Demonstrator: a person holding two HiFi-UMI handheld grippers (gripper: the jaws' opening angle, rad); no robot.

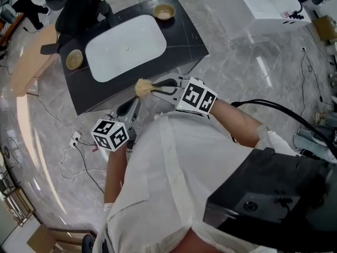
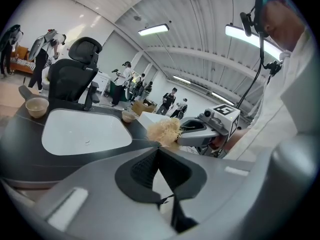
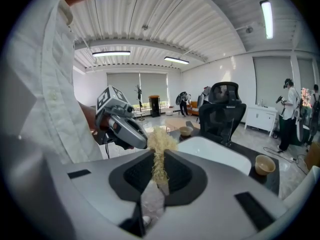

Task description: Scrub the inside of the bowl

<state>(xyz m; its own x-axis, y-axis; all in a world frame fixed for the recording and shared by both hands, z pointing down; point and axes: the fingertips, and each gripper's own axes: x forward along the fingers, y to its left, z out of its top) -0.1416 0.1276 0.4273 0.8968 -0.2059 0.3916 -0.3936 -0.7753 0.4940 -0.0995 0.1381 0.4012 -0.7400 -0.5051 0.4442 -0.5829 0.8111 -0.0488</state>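
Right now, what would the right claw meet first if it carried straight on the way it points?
Probably the black countertop beside its white basin, with the straw-coloured fibre scrubber clamped in the right claw touching first; height is unclear, so it may pass above.

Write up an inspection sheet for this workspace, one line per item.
Surface: black counter with a white basin set in it.
Job's things: far bowl behind the basin, second bowl beside it, both upright; straw scrubber.
Clutter: nothing seen.
Claws: left claw shut, empty; right claw shut on the scrubber.
Cables: power strip with its cable on the floor; black cable by the right arm.
Surroundings: office chair, white unit, people beyond.
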